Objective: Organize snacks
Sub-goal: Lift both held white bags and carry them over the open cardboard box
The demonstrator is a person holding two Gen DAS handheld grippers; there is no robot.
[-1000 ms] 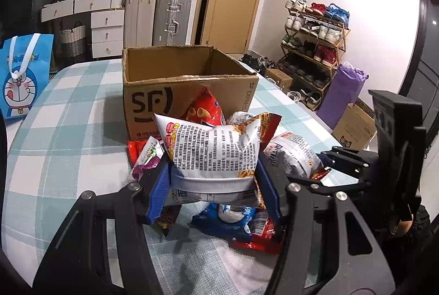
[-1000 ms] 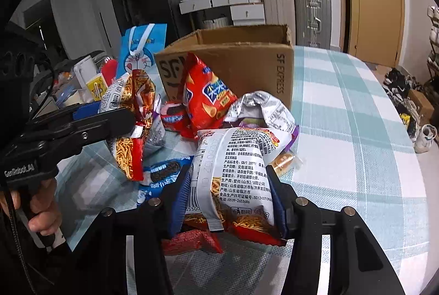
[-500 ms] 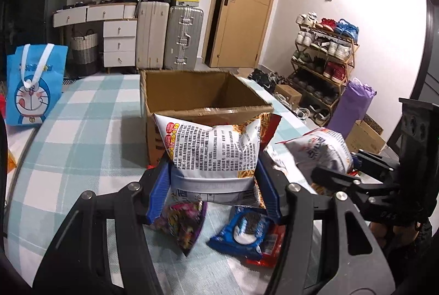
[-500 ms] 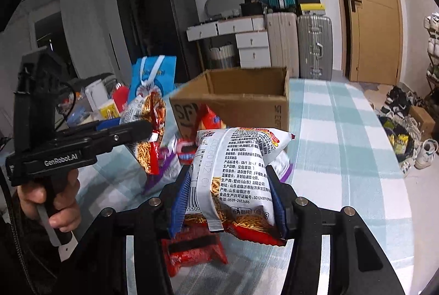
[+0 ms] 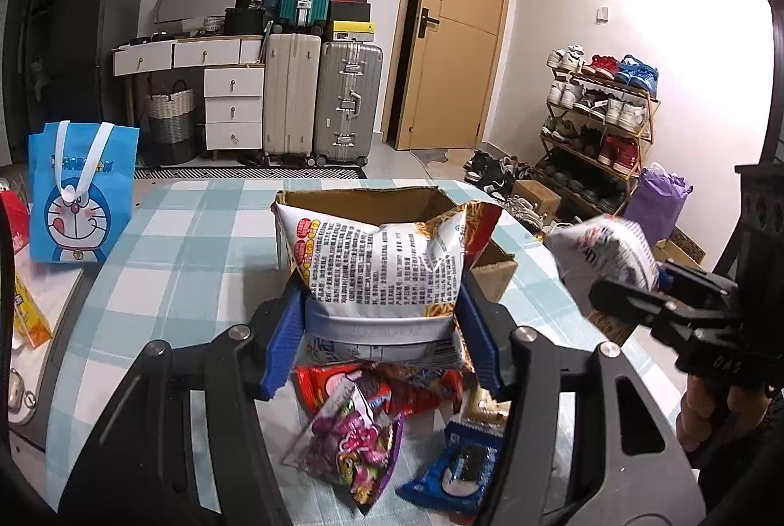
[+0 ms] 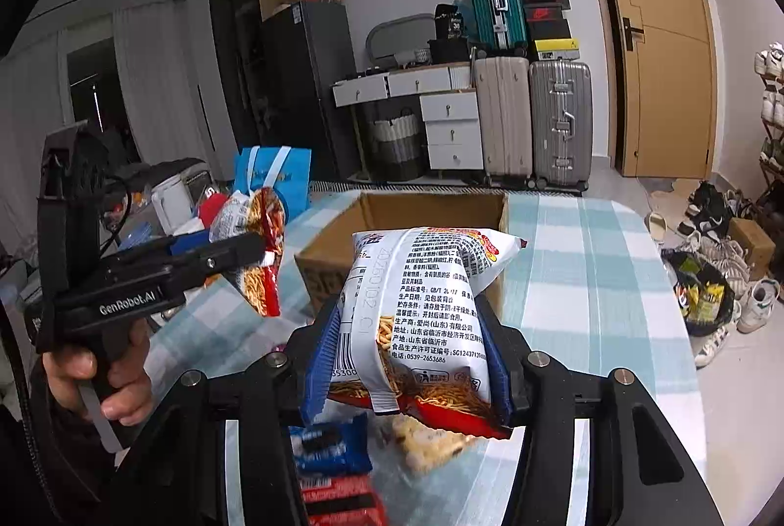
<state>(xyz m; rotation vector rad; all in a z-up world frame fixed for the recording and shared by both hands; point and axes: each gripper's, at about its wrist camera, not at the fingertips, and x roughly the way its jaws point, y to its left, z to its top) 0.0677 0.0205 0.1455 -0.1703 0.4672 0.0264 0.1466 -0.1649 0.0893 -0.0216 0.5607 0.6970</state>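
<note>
A table [image 5: 161,242] under a teal-and-white checked cloth fills the foreground, its rounded right edge falling away toward the floor and a shoe rack [image 5: 600,119]. The cloth's far stretch, beyond and to the left of an open cardboard box [image 5: 362,203], lies bare up to the table's back edge. The box stands upright at mid-table with its flaps up and its mouth unobstructed; in the right wrist view, clear cloth runs along its right side to the table's edge.

The left gripper [image 5: 382,330] pinches a white noodle packet [image 5: 382,266] between its blue pads, the bag held upright above the table and in line with the box's near wall. The right gripper [image 6: 409,359] clamps a second noodle packet [image 6: 421,310] the same way, its top corner overlapping the box's near rim in that view. A hand [image 6: 98,374] grips the left tool's handle at the left of the right wrist view.

Below the raised packets, loose snacks lie close together on the near cloth: a red packet [image 5: 343,384], a purple candy bag [image 5: 353,452] and a blue cookie pack [image 5: 460,467]. A blue cartoon tote [image 5: 78,193] stands upright at the table's left edge, well apart from the box.
</note>
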